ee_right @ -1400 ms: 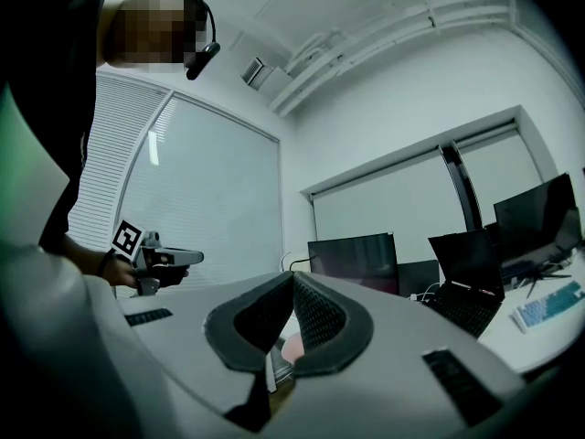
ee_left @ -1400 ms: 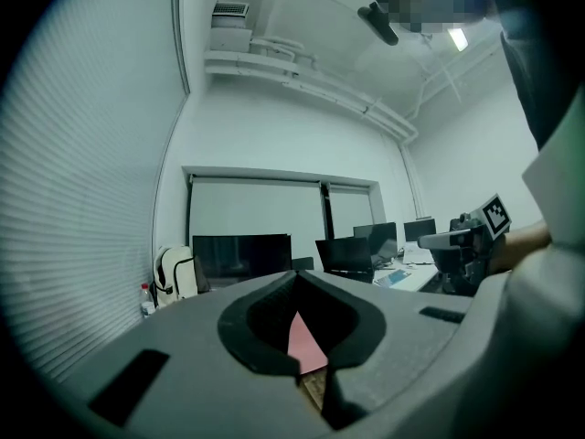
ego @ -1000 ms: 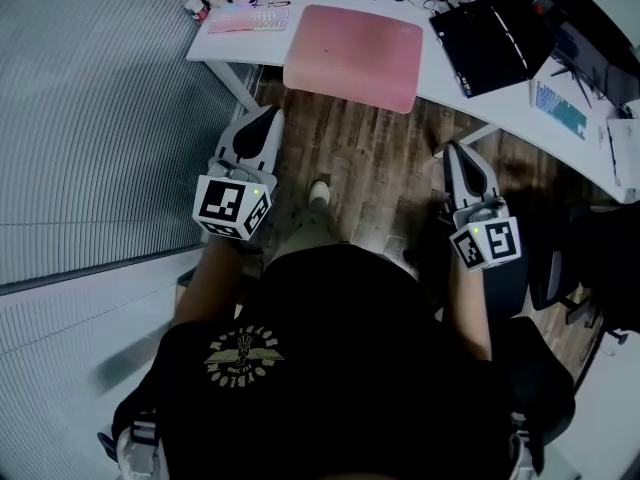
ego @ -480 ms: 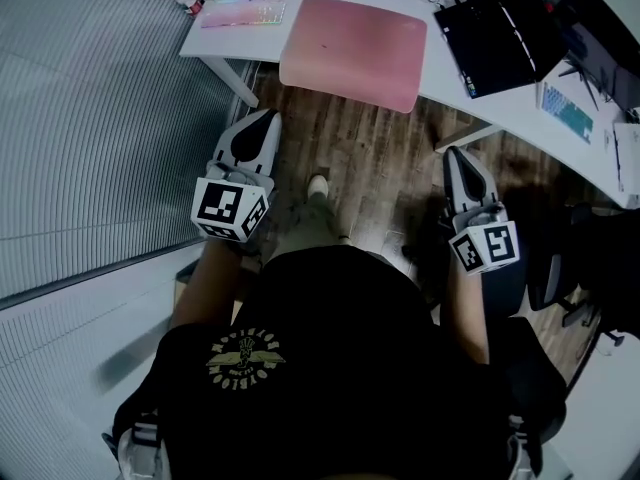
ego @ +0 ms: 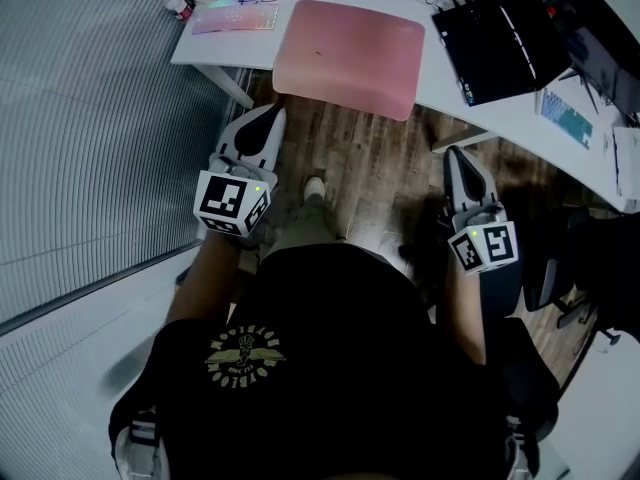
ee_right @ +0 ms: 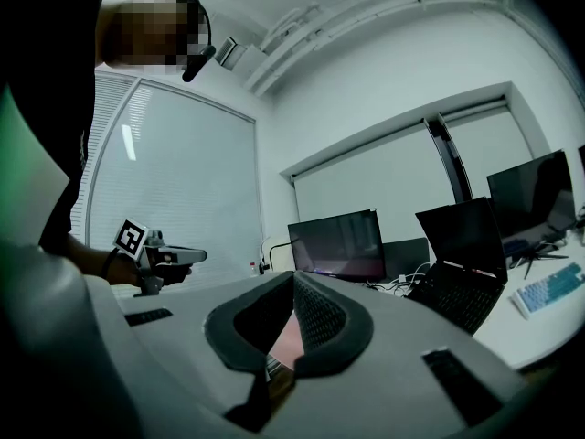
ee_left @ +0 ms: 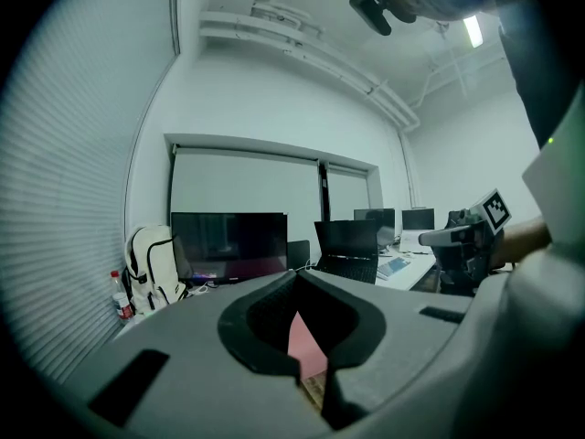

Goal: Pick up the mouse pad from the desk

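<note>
White desk [ego: 215, 50], mouse pad [ego: 345, 56] lengthwise along edge, left hand-held gripper [ego: 271, 113] clenched, right hand-held gripper [ego: 453, 153] clenched

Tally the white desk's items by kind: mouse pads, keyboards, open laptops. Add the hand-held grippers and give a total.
Pink rectangular mouse pad: 1
Keyboards: 2, a pastel backlit keyboard and a light blue keyboard
Open black laptop: 1
Grippers: 2, the left gripper and the right gripper
Total: 6

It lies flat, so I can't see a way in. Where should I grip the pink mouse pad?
Grip the mouse pad by its near edge, from the person's side: it seems to overhang the desk, so jaws fit above and below.
</note>
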Demonstrator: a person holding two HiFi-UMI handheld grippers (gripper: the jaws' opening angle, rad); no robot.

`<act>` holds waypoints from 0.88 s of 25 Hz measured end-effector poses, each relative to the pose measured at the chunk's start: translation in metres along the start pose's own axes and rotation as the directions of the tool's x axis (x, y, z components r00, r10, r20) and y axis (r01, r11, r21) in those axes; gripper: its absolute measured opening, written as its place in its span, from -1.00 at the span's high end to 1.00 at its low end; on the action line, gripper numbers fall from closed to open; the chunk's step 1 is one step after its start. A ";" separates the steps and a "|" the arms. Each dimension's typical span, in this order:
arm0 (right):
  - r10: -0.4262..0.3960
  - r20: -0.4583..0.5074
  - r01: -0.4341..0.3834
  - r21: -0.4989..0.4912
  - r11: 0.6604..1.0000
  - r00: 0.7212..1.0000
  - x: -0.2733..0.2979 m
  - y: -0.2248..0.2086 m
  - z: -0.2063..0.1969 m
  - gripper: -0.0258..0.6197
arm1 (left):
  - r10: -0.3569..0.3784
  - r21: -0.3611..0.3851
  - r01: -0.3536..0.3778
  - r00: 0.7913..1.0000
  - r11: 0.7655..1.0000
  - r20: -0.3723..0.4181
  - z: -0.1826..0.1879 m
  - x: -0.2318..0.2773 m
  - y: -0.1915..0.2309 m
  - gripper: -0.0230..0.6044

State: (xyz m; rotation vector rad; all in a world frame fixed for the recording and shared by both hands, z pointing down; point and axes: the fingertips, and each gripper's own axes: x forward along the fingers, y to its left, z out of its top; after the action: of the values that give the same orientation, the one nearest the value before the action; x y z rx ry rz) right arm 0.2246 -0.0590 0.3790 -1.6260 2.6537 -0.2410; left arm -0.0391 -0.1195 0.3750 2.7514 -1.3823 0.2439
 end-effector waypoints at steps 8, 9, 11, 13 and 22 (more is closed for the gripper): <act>-0.014 -0.021 0.014 -0.004 1.000 1.000 0.041 -0.015 0.008 0.92 | -0.016 -0.022 0.016 1.000 1.000 -0.012 -0.001 0.037 0.031 0.91; -0.015 -0.023 0.015 -0.007 1.000 1.000 0.047 -0.016 0.009 0.92 | -0.017 -0.027 0.017 1.000 1.000 -0.013 -0.002 0.041 0.035 0.90; -0.021 -0.027 0.020 -0.013 1.000 0.999 0.058 -0.018 0.010 0.92 | -0.024 -0.037 0.023 1.000 0.999 -0.017 -0.005 0.049 0.044 0.91; -0.032 -0.030 0.032 -0.016 0.999 0.999 0.068 -0.021 0.011 0.92 | -0.036 -0.044 0.035 0.999 0.998 -0.023 -0.009 0.057 0.052 0.91; -0.075 -0.024 0.074 -0.026 0.997 0.997 0.118 -0.018 0.017 0.92 | -0.078 -0.051 0.077 0.997 0.996 -0.009 -0.011 0.088 0.105 0.91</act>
State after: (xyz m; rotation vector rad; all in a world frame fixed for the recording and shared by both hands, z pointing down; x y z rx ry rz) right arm 0.1885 -0.1742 0.3719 -1.7427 2.6278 -0.2311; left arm -0.0730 -0.2503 0.3981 2.7509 -1.2580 0.2166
